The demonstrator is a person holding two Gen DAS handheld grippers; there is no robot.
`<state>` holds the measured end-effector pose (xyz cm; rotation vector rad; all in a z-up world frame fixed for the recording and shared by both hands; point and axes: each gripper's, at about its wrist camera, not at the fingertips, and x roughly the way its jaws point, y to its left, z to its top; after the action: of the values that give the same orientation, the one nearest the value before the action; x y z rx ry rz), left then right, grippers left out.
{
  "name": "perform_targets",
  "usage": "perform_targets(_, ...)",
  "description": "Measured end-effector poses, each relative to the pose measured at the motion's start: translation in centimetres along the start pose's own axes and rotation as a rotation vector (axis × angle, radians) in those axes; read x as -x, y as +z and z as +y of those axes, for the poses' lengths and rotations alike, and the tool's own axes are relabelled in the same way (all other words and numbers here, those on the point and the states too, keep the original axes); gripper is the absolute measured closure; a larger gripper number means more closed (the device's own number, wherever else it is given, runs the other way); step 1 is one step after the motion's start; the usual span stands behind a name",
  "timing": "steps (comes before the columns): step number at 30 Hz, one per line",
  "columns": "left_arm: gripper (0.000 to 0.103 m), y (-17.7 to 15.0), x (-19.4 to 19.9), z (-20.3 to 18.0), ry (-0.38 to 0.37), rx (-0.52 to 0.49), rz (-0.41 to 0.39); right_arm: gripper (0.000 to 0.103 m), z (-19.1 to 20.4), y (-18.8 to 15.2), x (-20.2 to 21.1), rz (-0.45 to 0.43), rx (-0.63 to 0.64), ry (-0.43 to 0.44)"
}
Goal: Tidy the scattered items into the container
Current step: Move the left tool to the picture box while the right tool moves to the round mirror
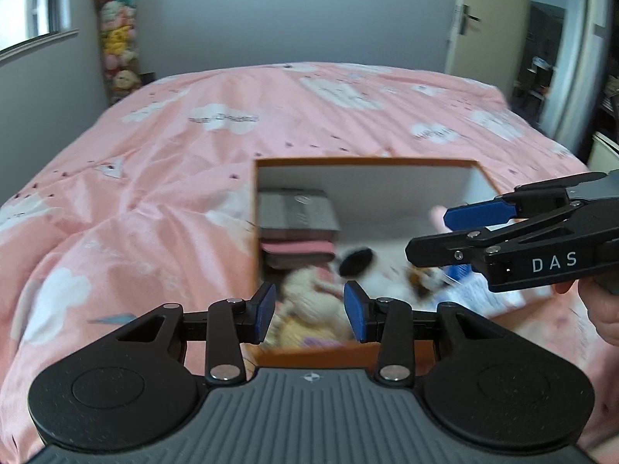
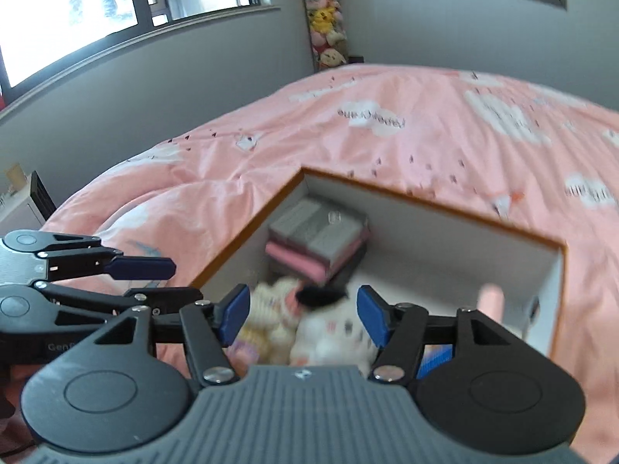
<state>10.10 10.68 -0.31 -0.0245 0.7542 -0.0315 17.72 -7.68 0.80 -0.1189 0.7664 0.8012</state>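
An orange-rimmed cardboard box (image 1: 363,161) with white inner walls sits on the pink bed; it also shows in the right wrist view (image 2: 425,203). Inside lie a stack of grey and pink folded items (image 1: 296,228) (image 2: 317,239), a cream knitted toy (image 1: 309,297) (image 2: 267,321) and a white plush with a black ear (image 1: 367,270) (image 2: 332,332), all blurred. My left gripper (image 1: 309,309) is open and empty above the box's near edge. My right gripper (image 2: 301,315) is open and empty over the plush; in the left wrist view it (image 1: 437,232) reaches in from the right.
The pink cloud-print duvet (image 1: 174,154) covers the bed all around the box. A column of plush toys (image 1: 116,38) hangs in the far corner. A door (image 1: 483,19) stands at the right, a window (image 2: 96,11) at the left.
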Motion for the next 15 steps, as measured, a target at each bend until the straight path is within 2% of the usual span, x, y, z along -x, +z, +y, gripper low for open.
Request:
perform_targets(2, 0.056, -0.6, 0.6, -0.8, 0.000, -0.013, 0.030, 0.039, -0.2, -1.2, 1.0, 0.042, -0.040, -0.011)
perform_targets(4, 0.048, -1.2, 1.1, -1.2, -0.011, -0.008, 0.063, 0.039, -0.2, -2.6, 1.9, 0.072, -0.069, -0.026)
perform_targets(9, 0.046, -2.8, 1.4, -1.8, -0.006, 0.040, 0.171, 0.039, -0.6, -6.3, 3.3, 0.129, -0.143, -0.099)
perform_targets(15, 0.044, -4.9, 0.7, -1.7, 0.022, 0.113, 0.311, 0.044, -1.7, -9.9, 3.4, 0.207, -0.257, -0.136)
